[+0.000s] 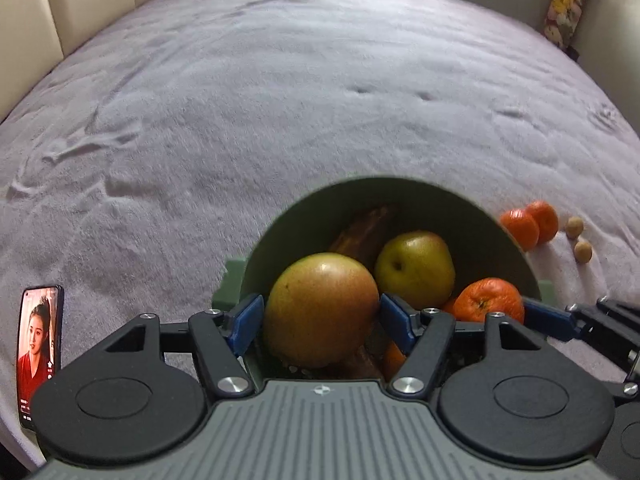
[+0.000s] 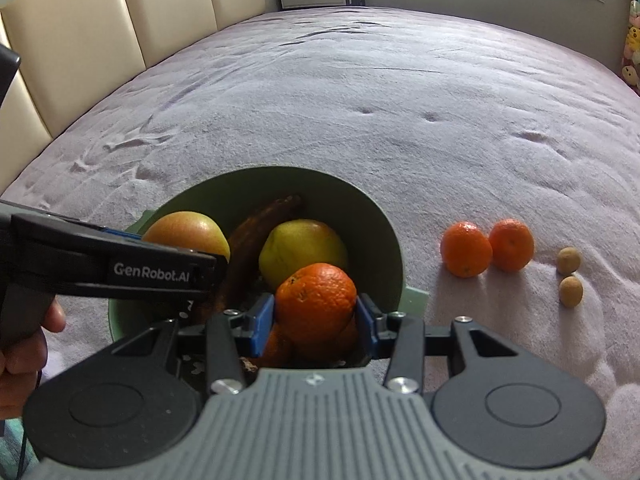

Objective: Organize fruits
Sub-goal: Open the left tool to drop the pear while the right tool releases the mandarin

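Right gripper (image 2: pixel 316 326): the blue jaws are closed on a mandarin (image 2: pixel 316 302), one pad against each side. The fruit sits at the near side of the green bowl (image 2: pixel 384 232), on top of other orange fruit.

Left gripper (image 1: pixel 320 322): the jaws stand to either side of a large red-yellow apple (image 1: pixel 320 308). The right pad lies at the apple's skin; a narrow gap shows at the left pad. Whether the pads press on the apple cannot be told. A hand (image 2: pixel 20 344) holds this gripper's grip at the left edge of the right wrist view.

Bowl contents, beyond the jaws: a yellow-green pear (image 1: pixel 416 270) behind the apple, and a brown, overripe banana (image 1: pixel 364 230) against the far wall.

The bowl rests on the bed (image 1: pixel 280 100), near its front edge. On the bed to the right of the bowl lie two further mandarins (image 2: pixel 486 248), touching each other. Farther right lie two small tan round fruits (image 2: pixel 570 276), close together. A phone (image 1: pixel 38 352) with a lit screen lies at the bed's front left corner.
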`<state>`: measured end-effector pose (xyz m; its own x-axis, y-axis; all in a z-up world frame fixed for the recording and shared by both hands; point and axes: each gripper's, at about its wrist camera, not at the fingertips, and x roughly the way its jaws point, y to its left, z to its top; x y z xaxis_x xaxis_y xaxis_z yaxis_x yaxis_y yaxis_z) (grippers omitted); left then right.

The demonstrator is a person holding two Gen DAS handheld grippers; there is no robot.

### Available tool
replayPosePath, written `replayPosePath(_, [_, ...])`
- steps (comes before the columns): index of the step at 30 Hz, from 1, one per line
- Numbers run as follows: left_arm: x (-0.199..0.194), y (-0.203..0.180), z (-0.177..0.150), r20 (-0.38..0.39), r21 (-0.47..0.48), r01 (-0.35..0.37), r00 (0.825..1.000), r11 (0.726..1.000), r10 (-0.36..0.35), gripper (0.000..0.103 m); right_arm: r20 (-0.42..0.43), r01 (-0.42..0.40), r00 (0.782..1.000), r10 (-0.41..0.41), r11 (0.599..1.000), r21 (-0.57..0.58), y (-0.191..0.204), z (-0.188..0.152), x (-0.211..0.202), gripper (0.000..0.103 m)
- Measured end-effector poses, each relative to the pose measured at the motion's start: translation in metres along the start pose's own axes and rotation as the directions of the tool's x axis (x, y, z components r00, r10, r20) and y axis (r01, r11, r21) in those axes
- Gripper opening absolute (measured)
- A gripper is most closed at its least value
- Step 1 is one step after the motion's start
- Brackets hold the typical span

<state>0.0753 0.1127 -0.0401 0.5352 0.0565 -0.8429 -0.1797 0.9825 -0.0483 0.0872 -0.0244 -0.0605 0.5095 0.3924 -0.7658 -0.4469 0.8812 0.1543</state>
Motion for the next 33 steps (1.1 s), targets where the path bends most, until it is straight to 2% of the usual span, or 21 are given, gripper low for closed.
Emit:
replayPosePath(6, [-0.022,0.011,0.009,0.098,-0.076,0.044,0.995,0.996,-0.036,0.078,0.027,-0.047,0.999,0.048,0.998,-0.036,0.012,0.002,0.000,0.042])
replayPosePath(11, [-0.023,0.022,0.011,0.099,-0.135,0.076,0.993,0.988,-0.063,0.075,0.012,-0.061,0.998,0.062,0.998,-0.030,0.016,0.001,0.006,0.042])
replayPosePath(18, [-0.020,0.017,0.008,0.079,-0.108,0.074,0.995,0.991,-0.065,0.075,0.007,-0.095,0.995,0.096,0.995,-0.040,0.025,0.001,0.012,0.042])
replayPosePath(33, [-0.024,0.014,0.006,0.077,-0.074,0.048,0.996,0.996,-0.042,0.075,0.002,-0.094,0.996,0.094,0.994,-0.053,0.036,0.001,0.017,0.044])
